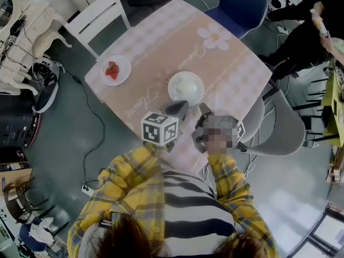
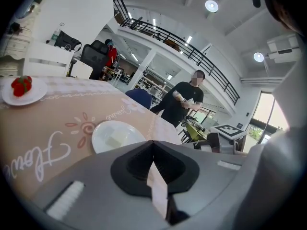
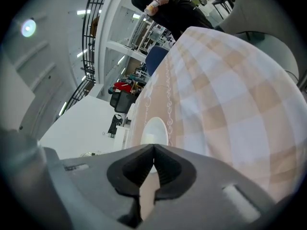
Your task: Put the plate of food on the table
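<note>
A white plate (image 1: 186,87) with a pale piece of food rests on the pink checked tablecloth (image 1: 236,74), near the table's front edge. In the left gripper view this plate (image 2: 116,135) lies just beyond the jaws; in the right gripper view the plate (image 3: 156,130) shows right past the jaw tips. My left gripper (image 1: 179,108) hovers at the plate's near rim, jaws shut with nothing between them. My right gripper (image 1: 203,110) is beside it to the right, also shut and holding nothing. A second plate with strawberries (image 1: 115,70) sits at the table's left corner.
A white chair (image 1: 99,12) stands at the table's far left, a blue chair (image 1: 242,4) at the far side, a grey chair (image 1: 282,128) to the right. A person in black (image 1: 303,23) stands at the upper right. A cable (image 1: 94,117) runs across the floor.
</note>
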The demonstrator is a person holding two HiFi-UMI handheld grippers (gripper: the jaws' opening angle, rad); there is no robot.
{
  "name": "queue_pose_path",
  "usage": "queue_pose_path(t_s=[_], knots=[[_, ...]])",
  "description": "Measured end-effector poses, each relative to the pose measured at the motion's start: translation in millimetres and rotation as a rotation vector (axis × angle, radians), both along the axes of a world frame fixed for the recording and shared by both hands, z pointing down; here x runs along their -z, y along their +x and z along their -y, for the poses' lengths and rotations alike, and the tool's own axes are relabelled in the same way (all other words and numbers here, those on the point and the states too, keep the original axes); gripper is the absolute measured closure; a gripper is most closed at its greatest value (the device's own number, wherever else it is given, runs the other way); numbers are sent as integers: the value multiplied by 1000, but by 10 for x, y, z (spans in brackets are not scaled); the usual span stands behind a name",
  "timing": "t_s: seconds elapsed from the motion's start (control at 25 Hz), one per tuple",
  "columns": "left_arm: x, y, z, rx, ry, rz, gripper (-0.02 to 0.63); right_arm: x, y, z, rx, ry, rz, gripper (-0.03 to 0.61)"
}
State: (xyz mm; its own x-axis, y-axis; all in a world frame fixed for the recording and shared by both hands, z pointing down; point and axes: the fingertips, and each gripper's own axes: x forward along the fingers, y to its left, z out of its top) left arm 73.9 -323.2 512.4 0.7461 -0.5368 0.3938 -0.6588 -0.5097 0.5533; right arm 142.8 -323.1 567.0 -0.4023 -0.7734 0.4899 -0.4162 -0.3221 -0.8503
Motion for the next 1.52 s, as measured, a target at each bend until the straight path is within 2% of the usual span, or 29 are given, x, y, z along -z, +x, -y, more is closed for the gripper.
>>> queue_pose_path(t_s=[0.2, 1.12, 1.32, 1.52], knots=[[40, 14, -124, 23, 1, -7, 614, 139, -10, -91, 28, 57, 10, 581], [184, 189, -1054, 126, 26, -43, 614, 535, -15, -925, 224, 236, -114, 581], [224, 185, -1214, 120, 33, -45, 614, 602, -26, -1069, 249, 272, -183, 581], [249, 132, -1325, 106, 33, -51, 614, 625, -77, -1180, 243, 275, -209, 581]])
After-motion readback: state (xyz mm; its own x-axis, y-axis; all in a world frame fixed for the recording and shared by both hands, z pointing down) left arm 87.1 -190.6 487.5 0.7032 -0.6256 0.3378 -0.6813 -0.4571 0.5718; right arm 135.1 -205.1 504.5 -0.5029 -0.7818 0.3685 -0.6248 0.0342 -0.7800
